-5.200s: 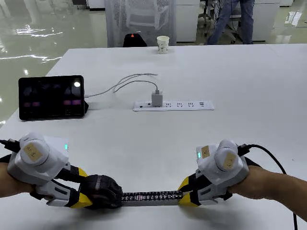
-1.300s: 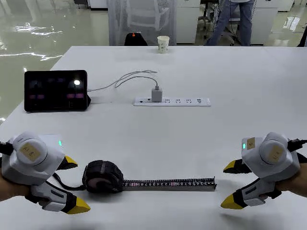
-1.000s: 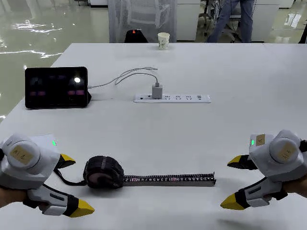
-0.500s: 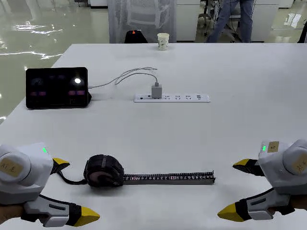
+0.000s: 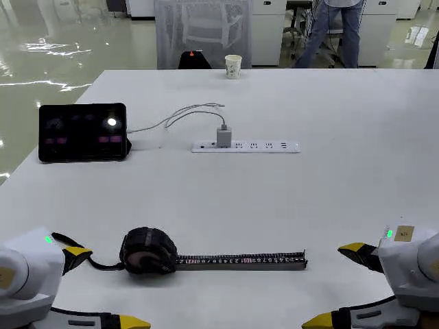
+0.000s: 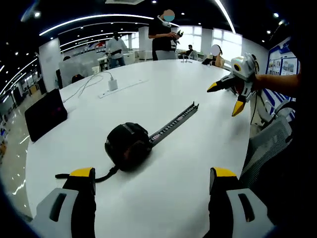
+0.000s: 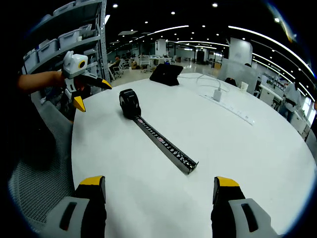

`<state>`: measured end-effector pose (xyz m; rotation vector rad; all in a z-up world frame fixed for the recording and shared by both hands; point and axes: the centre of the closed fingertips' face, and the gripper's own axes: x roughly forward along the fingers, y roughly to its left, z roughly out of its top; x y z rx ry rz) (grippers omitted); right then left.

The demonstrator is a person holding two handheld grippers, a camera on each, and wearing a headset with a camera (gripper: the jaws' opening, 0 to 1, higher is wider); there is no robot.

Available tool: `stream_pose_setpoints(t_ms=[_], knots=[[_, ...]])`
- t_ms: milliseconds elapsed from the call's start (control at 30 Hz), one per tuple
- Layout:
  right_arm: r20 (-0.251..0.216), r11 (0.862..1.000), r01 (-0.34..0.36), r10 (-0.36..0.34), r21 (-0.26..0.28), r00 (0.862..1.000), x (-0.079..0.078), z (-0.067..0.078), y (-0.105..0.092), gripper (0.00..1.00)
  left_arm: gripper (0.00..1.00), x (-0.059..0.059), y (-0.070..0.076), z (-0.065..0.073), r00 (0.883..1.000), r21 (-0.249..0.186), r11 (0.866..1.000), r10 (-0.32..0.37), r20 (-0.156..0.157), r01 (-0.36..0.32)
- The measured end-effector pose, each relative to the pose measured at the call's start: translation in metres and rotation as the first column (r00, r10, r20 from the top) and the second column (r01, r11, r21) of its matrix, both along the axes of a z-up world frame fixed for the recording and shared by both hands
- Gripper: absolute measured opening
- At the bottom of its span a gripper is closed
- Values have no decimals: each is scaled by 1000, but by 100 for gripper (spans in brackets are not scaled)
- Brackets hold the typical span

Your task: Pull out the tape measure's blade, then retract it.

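Head view shows your left tongs (image 5: 103,288) spread and empty just outboard of the tape measure's case (image 5: 147,251). Your right tongs (image 5: 334,284) are likewise spread, holding nothing, a little past the hooked tip (image 5: 302,258). The blade (image 5: 240,260) lies flat on the white table (image 5: 274,199), drawn out between both tongs. With nothing gripping it, a lock probably keeps it out, though the switch is too small to make out. Pull-out looks done; retracting calls for the case steadied in your left tongs.

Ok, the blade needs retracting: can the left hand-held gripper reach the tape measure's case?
Probably yes: the left hand-held gripper is open, with bare table between it and the case.
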<state>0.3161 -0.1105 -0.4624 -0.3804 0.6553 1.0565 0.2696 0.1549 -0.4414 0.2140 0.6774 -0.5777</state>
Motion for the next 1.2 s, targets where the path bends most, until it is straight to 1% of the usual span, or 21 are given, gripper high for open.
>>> stream_pose_setpoints(t_ms=[200, 367, 467, 567, 667, 767, 833, 933, 1200], knots=[[6, 998, 44, -45, 44, 999, -5, 5, 3, 92, 94, -3, -2, 1, 999, -23, 999, 35, 13, -35], [11, 996, 64, -65, 58, 998, -9, 6, 6, 94, 95, -5, -6, 1, 999, -36, 998, 50, 18, -49], [12, 994, 84, -85, 72, 996, -11, 7, 8, 94, 96, -7, -11, 3, 998, -47, 997, 54, 30, -53], [15, 992, 97, -98, 81, 995, -13, 8, 10, 95, 96, -9, -14, 2, 998, -50, 997, 58, 35, -56], [17, 990, 115, -117, 87, 993, -15, 9, 12, 97, 96, -10, -17, 3, 997, -62, 996, 66, 35, -64], [20, 986, 136, -138, 99, 990, -16, 11, 13, 99, 96, -11, -19, 5, 996, -71, 995, 78, 48, -74], [24, 984, 147, -150, 106, 988, -16, 13, 14, 99, 97, -11, -19, 6, 994, -71, 994, 90, 56, -86], [27, 980, 161, -165, 115, 986, -17, 15, 16, 99, 97, -13, -20, 9, 992, -86, 991, 107, 70, -101], [25, 971, 196, -201, 138, 979, -21, 19, 21, 99, 98, -16, -30, 11, 987, -106, 987, 134, 85, -125]])
